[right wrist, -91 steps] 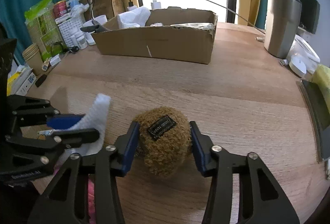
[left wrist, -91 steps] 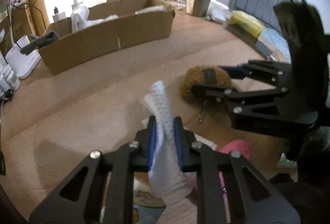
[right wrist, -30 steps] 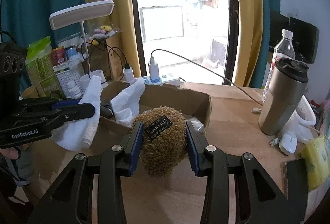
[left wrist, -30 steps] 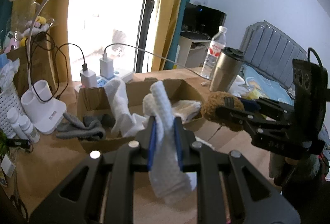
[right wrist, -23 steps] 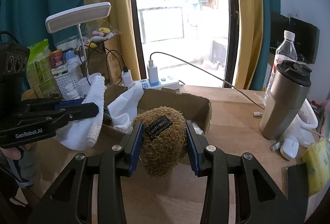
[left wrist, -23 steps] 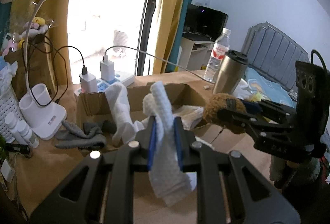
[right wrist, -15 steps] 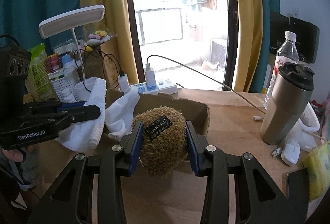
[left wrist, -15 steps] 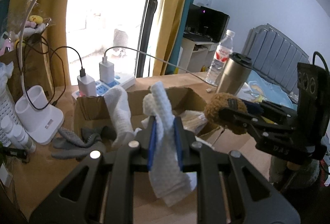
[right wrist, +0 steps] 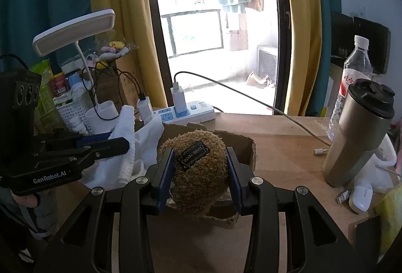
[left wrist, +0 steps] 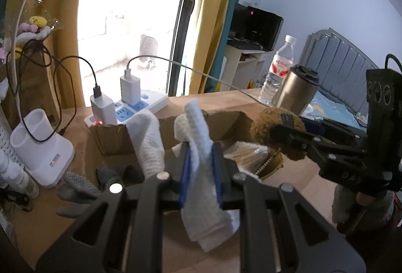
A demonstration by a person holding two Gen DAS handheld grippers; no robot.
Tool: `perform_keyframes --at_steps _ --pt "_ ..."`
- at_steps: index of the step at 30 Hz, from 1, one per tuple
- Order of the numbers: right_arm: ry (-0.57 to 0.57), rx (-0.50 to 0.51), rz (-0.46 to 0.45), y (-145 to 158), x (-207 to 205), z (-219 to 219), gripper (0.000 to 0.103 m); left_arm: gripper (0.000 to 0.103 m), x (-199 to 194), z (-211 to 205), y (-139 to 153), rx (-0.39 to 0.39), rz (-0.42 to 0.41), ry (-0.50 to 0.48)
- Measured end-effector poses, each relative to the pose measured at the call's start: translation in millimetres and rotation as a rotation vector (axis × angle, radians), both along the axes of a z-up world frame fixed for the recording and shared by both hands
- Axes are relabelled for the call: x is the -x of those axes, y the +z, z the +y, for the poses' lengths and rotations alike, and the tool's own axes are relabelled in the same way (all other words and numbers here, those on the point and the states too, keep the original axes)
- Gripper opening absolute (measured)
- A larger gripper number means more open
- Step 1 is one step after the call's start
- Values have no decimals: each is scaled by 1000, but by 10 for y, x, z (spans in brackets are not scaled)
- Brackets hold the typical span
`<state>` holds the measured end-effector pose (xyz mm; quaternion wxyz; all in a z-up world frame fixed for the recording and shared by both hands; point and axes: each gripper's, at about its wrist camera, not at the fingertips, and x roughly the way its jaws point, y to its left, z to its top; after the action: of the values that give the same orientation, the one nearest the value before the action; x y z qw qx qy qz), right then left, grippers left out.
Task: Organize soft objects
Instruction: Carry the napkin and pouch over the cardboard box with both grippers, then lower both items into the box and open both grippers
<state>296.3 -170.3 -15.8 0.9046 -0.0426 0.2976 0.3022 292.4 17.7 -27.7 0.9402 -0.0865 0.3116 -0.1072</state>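
My left gripper (left wrist: 199, 162) is shut on a white waffle-weave cloth (left wrist: 201, 172) and holds it in the air at the near edge of the open cardboard box (left wrist: 108, 139). My right gripper (right wrist: 201, 167) is shut on a brown fuzzy plush (right wrist: 198, 167) with a black label, held over the box's right end (right wrist: 247, 147). The plush also shows in the left wrist view (left wrist: 271, 132), and the cloth in the right wrist view (right wrist: 123, 144). Another white cloth (left wrist: 148, 142) hangs over the box's rim. Grey cloth (left wrist: 75, 187) lies at the box's left end.
A steel tumbler (right wrist: 359, 132) and a water bottle (right wrist: 351, 82) stand to the right. A power strip with chargers (right wrist: 186, 112), a white desk lamp (right wrist: 72, 31) and its base (left wrist: 37, 147) stand behind and left of the box. A white mouse (right wrist: 360, 197) lies at right.
Both grippers have moved closer to the box, still holding the cloth and the plush. The plush now hangs over the box's right end.
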Motion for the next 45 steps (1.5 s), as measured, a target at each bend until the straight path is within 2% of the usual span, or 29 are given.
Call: perform_keyframes --at_steps 17,29,34,36,39,40,41,43,45 --pt "-20 -54 24 -135 -289 84 44 18 -323 72 -172 -9 14 20" --pt "-22 -48 37 -254 -381 204 45 19 -476 68 -315 -9 37 12" --pt "-38 -46 40 -295 -421 224 52 20 -516 53 -370 -21 61 20" --pt "-47 -44 44 -305 -437 218 57 25 -528 48 -373 -33 70 32" --pt "-61 -48 46 -303 -452 202 60 29 -528 41 -366 -48 77 44" --pt "-64 -48 44 -298 -450 195 60 35 -519 45 -360 -51 76 44" --pt "-66 -48 42 -293 -446 187 60 47 -508 42 -349 -50 73 41" --pt "-67 -47 40 -286 -433 170 60 66 -473 44 -317 -33 59 35" --pt "-68 -46 38 -275 -419 157 60 69 -437 53 -278 -31 45 38"
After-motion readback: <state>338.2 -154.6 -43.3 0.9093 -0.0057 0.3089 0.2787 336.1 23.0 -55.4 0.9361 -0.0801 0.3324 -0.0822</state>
